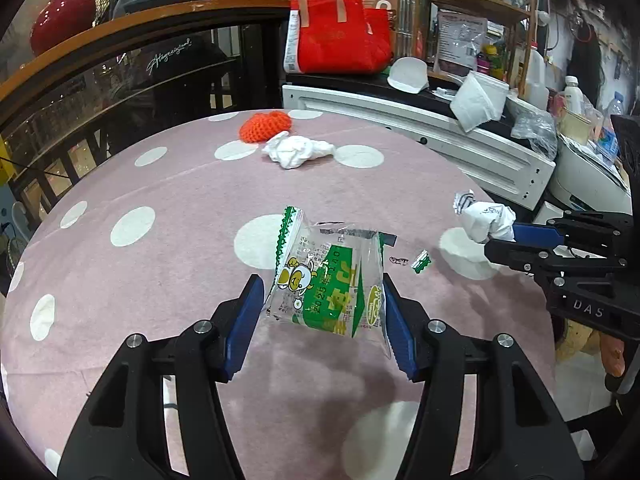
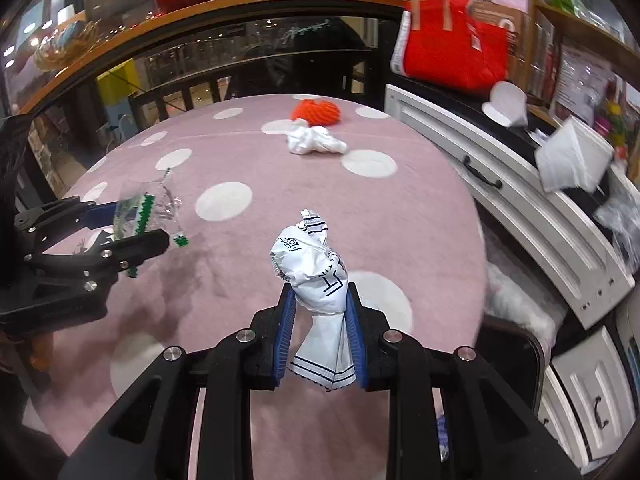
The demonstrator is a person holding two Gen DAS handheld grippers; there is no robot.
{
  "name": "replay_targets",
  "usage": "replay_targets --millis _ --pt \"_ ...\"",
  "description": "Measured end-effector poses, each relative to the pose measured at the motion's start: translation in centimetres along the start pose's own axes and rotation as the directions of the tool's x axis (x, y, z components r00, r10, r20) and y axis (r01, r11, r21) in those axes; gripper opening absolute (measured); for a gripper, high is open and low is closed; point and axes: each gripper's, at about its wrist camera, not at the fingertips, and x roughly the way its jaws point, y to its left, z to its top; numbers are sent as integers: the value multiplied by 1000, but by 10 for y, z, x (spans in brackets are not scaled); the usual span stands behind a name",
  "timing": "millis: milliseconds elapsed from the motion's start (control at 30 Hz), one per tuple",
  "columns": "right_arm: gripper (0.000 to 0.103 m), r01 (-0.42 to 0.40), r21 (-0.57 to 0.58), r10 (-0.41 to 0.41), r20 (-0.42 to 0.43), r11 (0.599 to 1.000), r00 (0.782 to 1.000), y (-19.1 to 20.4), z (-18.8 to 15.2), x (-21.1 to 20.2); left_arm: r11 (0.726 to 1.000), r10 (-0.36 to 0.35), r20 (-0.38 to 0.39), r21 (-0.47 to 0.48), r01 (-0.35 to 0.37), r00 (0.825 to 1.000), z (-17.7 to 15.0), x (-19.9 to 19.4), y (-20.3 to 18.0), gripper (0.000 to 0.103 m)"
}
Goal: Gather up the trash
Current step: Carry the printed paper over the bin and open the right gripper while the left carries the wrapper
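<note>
My left gripper [image 1: 322, 286] is shut on a clear green-and-white snack wrapper [image 1: 332, 280], held above the pink dotted tablecloth [image 1: 160, 280]; the same wrapper [image 2: 140, 214] shows at the left of the right wrist view. My right gripper [image 2: 320, 294] is shut on a crumpled white paper wrapper with dark print [image 2: 316, 276], also lifted off the cloth; it appears at the right of the left wrist view as the paper wrapper [image 1: 486, 220]. A small torn green wrapper scrap [image 1: 421, 261] lies on the cloth. Farther back lies a crumpled white tissue [image 1: 298, 150] beside an orange knitted item [image 1: 264, 124].
A white cabinet [image 1: 440, 136] runs along the table's right side, loaded with a red bag [image 1: 344, 32], paper stacks and bottles. A wooden-railed glass partition [image 1: 120, 40] stands behind the table. A dark bin opening [image 2: 512, 356] sits low at the right.
</note>
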Motion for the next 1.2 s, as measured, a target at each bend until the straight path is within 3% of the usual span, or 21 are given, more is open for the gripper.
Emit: replay_targets --millis 300,700,1200 --pt "25 63 106 -62 -21 992 998 -44 -42 -25 998 -57 8 3 57 998 -6 -11 -35 58" --pt "25 147 232 -132 -78 962 988 -96 -99 -48 986 -147 8 77 146 989 -7 -17 -99 58" --pt "25 215 378 -153 -187 900 970 -151 -149 -25 948 -259 -32 185 260 965 -8 -10 -179 58"
